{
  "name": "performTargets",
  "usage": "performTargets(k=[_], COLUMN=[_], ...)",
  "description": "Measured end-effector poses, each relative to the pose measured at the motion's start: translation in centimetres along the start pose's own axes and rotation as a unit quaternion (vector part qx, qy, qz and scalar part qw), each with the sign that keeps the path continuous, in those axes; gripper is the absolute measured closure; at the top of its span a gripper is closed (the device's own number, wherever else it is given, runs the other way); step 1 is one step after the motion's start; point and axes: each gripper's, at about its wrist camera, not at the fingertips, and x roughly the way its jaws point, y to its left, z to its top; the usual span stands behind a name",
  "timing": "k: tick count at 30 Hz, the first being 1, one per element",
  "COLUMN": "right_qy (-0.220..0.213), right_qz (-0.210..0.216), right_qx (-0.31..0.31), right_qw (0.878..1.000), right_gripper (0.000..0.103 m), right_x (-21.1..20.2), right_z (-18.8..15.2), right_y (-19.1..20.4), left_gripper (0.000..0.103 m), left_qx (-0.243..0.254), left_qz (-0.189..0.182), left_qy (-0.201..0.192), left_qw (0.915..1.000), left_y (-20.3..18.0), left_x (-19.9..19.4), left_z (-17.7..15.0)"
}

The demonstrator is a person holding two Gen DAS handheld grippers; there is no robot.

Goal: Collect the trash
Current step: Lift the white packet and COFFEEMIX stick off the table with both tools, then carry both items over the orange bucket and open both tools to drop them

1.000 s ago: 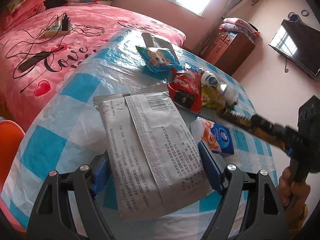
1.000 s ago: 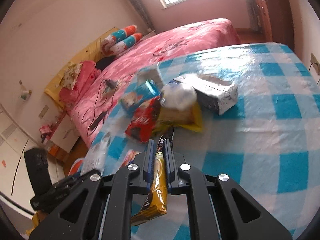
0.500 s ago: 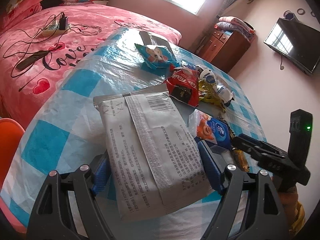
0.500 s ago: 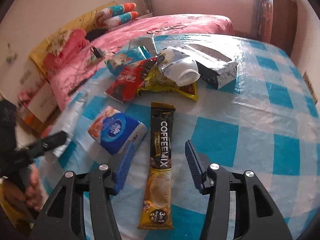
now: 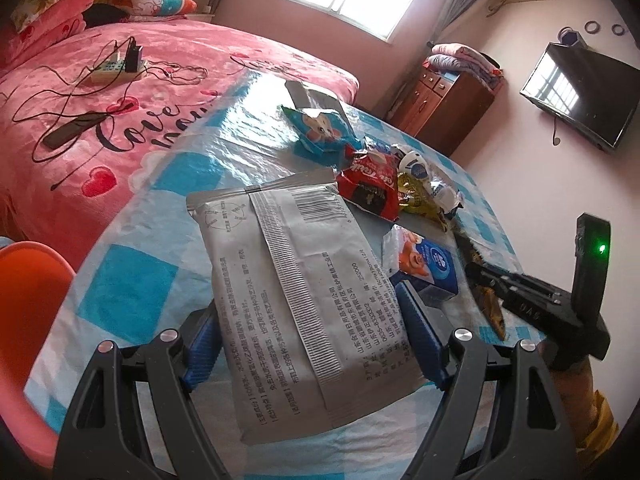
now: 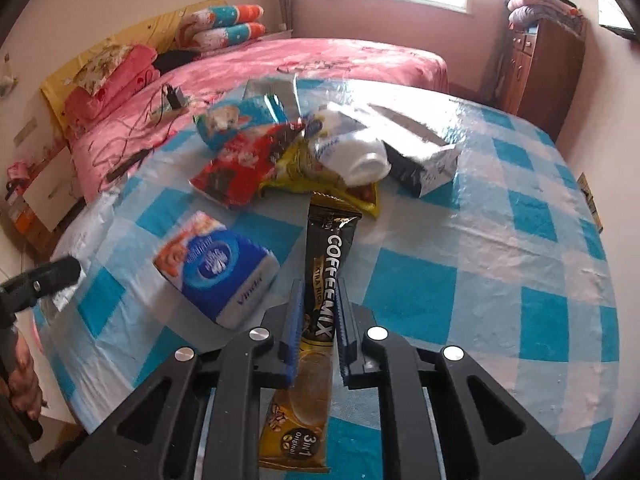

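Both hands loaded: left gripper (image 5: 308, 344) clamps grey pouch (image 5: 296, 296); right gripper (image 6: 318, 320) pinched on coffee stick (image 6: 316, 312). Tissue pack (image 6: 218, 268), wrapper pile (image 6: 288, 148) beyond it, uncollected on counter (image 6: 500, 240). Early stage, likely.

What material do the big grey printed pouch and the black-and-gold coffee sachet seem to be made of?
Big grey printed pouch: probably matte plastic film or coated paper; it shows a crimped back seam and soft creases. Black-and-gold coffee sachet: likely glossy laminated foil-plastic; its print shines.
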Motion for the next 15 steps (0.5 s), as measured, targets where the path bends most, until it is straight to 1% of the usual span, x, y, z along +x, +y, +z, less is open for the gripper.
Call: performTargets(k=[3,9,12,15], right_qy=[-0.016,-0.036,-0.036,-0.030], right_qz=[0.010,0.051,0.080,0.121], right_qx=[0.008,0.009,-0.001,-0.015], right_qw=[1.000,0.998,0.996,0.992], right_gripper=[0.087,0.087,0.087,0.087], right_x=[-1.1,-2.9,-3.2,-3.0], right_z=[0.9,3.1,3.9,4.8], right_y=[0.3,2.4,4.5,7.2], left_gripper=[0.023,0.023,0.023,0.023], left_qx=[0.001,-0.002,-0.002,-0.006], left_qz=[0.001,0.008,0.019,0.036], left_qy=[-0.008,-0.027,-0.037,-0.046], left_qw=[1.0000,0.9996,0.9991,0.9983], left_y=[0.4,1.4,2.0,3.0], left_x=[-0.8,-2.4,-3.3,-4.3], left_z=[0.1,0.3,0.4,0.5])
